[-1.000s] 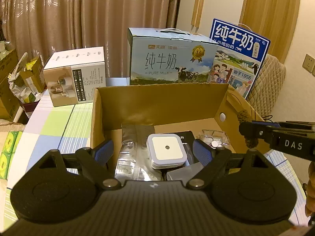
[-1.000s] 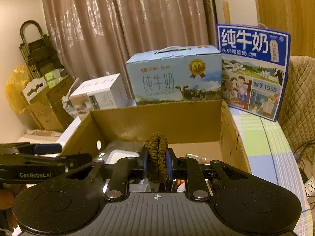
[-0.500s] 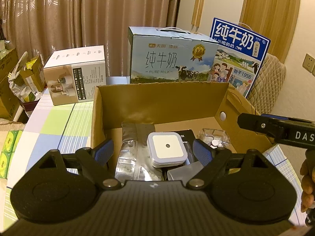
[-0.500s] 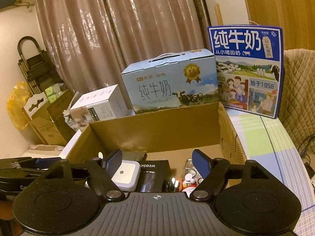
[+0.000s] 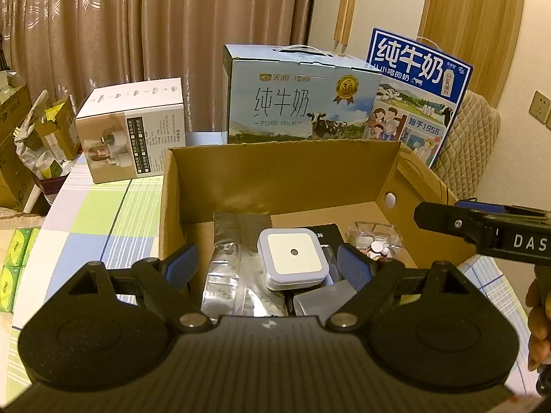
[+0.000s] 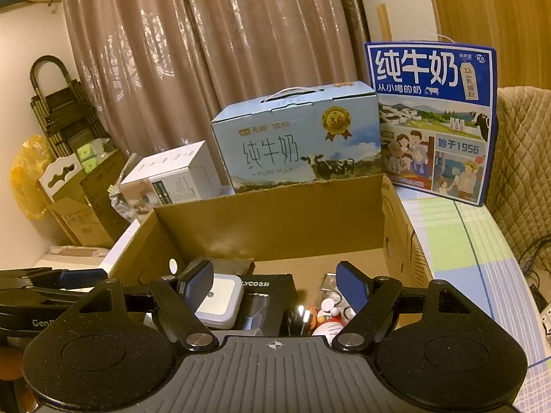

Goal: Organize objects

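- Over the open cardboard box [image 5: 286, 172], left wrist view first: the left gripper [image 5: 268, 268] hangs with both blue ribbed pads spread wide and nothing between them.
- One square white night light [image 5: 292, 258] with rounded corners and a dark centre dot sits on top of one crinkled silver foil pouch [image 5: 234, 268] inside the box.
- One black flat box [image 5: 329, 235] peeks out behind the night light; one clear plastic tray [image 5: 375, 241] of small round pieces lies toward the box's right wall.
- Behind the cardboard box stand two milk cartons: a pale blue one [image 5: 299, 99] with a handle and cow print, and a dark blue one [image 5: 420, 93] leaning at the right.
- One white glossy product box [image 5: 134, 137] rests on the checked tablecloth [image 5: 103, 220] at the left.
- The right gripper [image 5: 482, 230] pokes in from the right edge over the box's right wall; from here I cannot tell its opening.
- Right wrist view now: the right gripper's two blue pads stand well apart, empty, above the box's near side.
- Same contents from this angle: the night light, the black flat box with white lettering, and a jumble of small round white and red bits at the right, too small to name.
- Both milk cartons and the white product box line up behind, brown patterned curtains [image 6: 206, 51] beyond.
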`<state>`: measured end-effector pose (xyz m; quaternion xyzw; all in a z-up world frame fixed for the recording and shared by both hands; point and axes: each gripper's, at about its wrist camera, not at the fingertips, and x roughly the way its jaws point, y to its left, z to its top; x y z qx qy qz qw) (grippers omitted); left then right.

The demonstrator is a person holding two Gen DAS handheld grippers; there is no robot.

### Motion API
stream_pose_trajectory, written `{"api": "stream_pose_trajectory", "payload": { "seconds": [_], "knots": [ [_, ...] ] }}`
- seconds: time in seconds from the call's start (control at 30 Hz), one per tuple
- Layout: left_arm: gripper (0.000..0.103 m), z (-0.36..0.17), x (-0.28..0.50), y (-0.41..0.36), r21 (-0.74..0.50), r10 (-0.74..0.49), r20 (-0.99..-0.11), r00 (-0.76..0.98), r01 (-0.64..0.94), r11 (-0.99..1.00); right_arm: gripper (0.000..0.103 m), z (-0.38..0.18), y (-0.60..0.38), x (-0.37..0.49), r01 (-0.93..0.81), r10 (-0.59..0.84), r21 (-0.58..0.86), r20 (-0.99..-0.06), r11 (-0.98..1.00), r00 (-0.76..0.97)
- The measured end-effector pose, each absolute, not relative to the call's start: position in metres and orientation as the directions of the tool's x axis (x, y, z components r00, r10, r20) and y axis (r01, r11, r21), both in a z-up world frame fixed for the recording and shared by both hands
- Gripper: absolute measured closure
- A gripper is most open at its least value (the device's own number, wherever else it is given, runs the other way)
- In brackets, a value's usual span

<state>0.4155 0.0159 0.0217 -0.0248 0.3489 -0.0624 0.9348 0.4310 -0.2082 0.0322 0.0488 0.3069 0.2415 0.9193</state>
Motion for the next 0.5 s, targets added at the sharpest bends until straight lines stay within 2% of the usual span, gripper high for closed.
{"api": "stream_pose_trajectory", "payload": {
  "seconds": [0.2,0.27,0.43,0.5],
  "knots": [
    [0.018,0.021,0.411,0.018,-0.075,-0.124,-0.652,0.748,0.099,0.992,0.028,0.034,-0.213,0.423,-0.416,0.464,0.218,-0.540,0.883,0.702],
    [0.016,0.022,0.407,0.018,-0.065,-0.111,-0.653,0.749,0.091,0.994,0.028,0.035,-0.215,0.419,-0.413,0.460,0.214,-0.540,0.885,0.705],
    [0.001,0.030,0.388,0.017,-0.040,-0.091,-0.634,0.768,0.084,0.996,0.028,0.042,-0.223,0.403,-0.412,0.452,0.201,-0.530,0.889,0.718],
    [0.001,0.034,0.380,0.015,-0.025,-0.086,-0.626,0.775,0.091,0.996,0.028,0.045,-0.228,0.393,-0.407,0.450,0.203,-0.525,0.891,0.722]
  ]
}}
